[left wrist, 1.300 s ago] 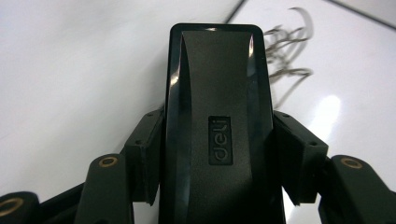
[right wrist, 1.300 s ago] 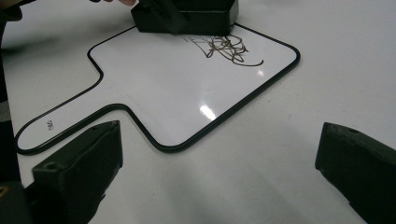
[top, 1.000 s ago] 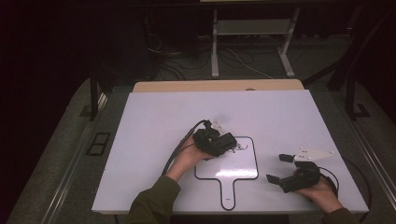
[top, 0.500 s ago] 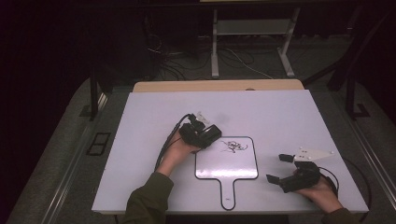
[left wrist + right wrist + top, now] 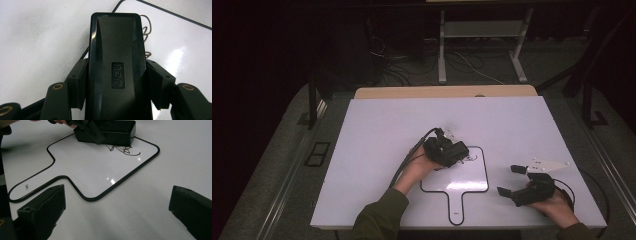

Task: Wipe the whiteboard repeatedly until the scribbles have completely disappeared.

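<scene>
White and bare, the desk [image 5: 377, 125] is seen from the high view under dim light, with dark floor and cables behind it. On it a small paddle-shaped whiteboard [image 5: 462, 180] is laid flat, its handle pointing toward the person. At the board's upper left corner a black eraser [image 5: 455, 151] is gripped in the left tongs [image 5: 451, 152], beside a scribble [image 5: 471, 159]. The right tongs [image 5: 511, 181] are held low to the right of the board, jaws spread and empty.

Along the left gripper view, the eraser [image 5: 117, 67] is seen clamped across its narrow width, one pad on each long side near its rear half. Its glossy, hard plastic shell is judged light and stiff but rather slippery, so a hold on the flat sides is thought safer than on the rounded top. The scribble [image 5: 147, 32] lies just past its right edge.

In the right gripper view, the whiteboard [image 5: 100, 170] is shown thin and smooth, likely to slide on the desk when rubbed; steadying at its handle or rim would be called for. The eraser [image 5: 117, 131] rests on the board's far edge, touching the scribble [image 5: 125, 150]. Both jaws here stand wide apart with nothing between them.
</scene>
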